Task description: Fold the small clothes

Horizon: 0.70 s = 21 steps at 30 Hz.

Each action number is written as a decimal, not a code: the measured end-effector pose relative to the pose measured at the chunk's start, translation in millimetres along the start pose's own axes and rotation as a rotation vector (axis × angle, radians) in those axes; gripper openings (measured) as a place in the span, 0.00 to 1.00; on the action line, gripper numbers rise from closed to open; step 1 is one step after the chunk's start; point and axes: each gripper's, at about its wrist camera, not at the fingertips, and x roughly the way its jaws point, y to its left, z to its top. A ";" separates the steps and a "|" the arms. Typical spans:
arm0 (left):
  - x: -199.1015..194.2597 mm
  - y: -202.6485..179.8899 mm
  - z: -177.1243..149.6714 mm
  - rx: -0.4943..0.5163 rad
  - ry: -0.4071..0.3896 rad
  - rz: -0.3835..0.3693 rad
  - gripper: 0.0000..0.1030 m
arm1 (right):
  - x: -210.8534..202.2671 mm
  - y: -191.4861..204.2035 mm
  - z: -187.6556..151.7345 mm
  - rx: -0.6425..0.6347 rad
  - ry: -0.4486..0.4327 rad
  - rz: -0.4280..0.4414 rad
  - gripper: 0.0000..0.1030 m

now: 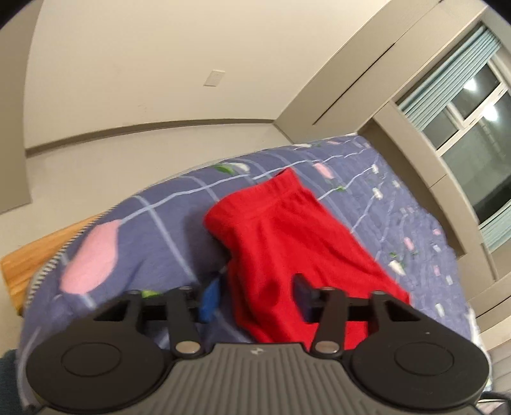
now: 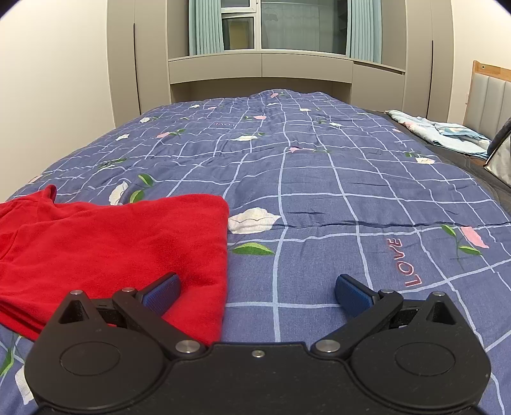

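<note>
A red garment [image 1: 287,242] lies folded on the blue checked flower quilt [image 1: 153,230], its ribbed waistband at the far end. In the blurred left wrist view my left gripper [image 1: 255,295] stands half wide over the garment's near edge. Its left pad [image 1: 210,297] is beside the cloth's left edge and its right pad [image 1: 301,292] is over the cloth, with red fabric between them. In the right wrist view the same red garment [image 2: 111,249] lies at the left. My right gripper [image 2: 255,290] is wide open, its left finger [image 2: 163,287] over the garment's near right corner.
The quilt [image 2: 319,178] covers most of the bed. A light blue blanket [image 2: 440,131] lies at the far right by the padded headboard [image 2: 488,105]. A wooden bed edge [image 1: 28,255] shows at the left. Grey cabinets and a window [image 2: 287,28] stand beyond.
</note>
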 end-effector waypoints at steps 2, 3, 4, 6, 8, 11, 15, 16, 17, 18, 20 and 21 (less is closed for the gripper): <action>2.3 -3.1 1.8 -0.004 -0.007 0.010 0.37 | -1.1 1.8 1.3 -0.009 -0.003 -0.010 1.00; 3.4 -4.6 2.7 -0.005 -0.009 0.018 0.14 | -4.4 6.9 4.2 -0.032 -0.014 -0.043 1.00; 4.2 -5.2 3.8 -0.009 -0.005 0.023 0.12 | -12.3 17.5 7.9 -0.075 -0.059 -0.103 0.99; 3.3 -4.5 3.7 -0.017 -0.007 0.018 0.12 | -31.6 38.5 15.9 -0.125 -0.181 -0.123 0.99; 4.5 -4.1 3.2 -0.018 -0.005 0.025 0.12 | -40.0 58.2 26.6 -0.151 -0.226 0.001 1.00; 7.1 1.2 3.0 -0.047 0.013 0.036 0.13 | -34.9 104.9 33.7 -0.270 -0.216 0.118 1.00; 7.3 9.1 3.6 -0.092 0.036 0.020 0.17 | -21.0 158.2 28.3 -0.369 -0.174 0.236 1.00; 7.4 10.5 4.5 -0.097 0.042 0.014 0.17 | -18.9 170.6 26.2 -0.388 -0.168 0.254 1.00; 7.6 12.0 4.9 -0.101 0.047 0.010 0.17 | -17.8 178.9 24.2 -0.404 -0.164 0.265 1.00; 8.2 13.5 5.5 -0.107 0.052 0.005 0.18 | -16.2 186.5 21.3 -0.423 -0.155 0.275 1.00; 9.8 15.4 6.2 -0.116 0.060 -0.003 0.18 | -11.1 197.4 15.3 -0.461 -0.123 0.283 0.99; 10.6 16.0 6.1 -0.118 0.062 -0.004 0.19 | -8.3 204.9 12.3 -0.481 -0.103 0.277 0.99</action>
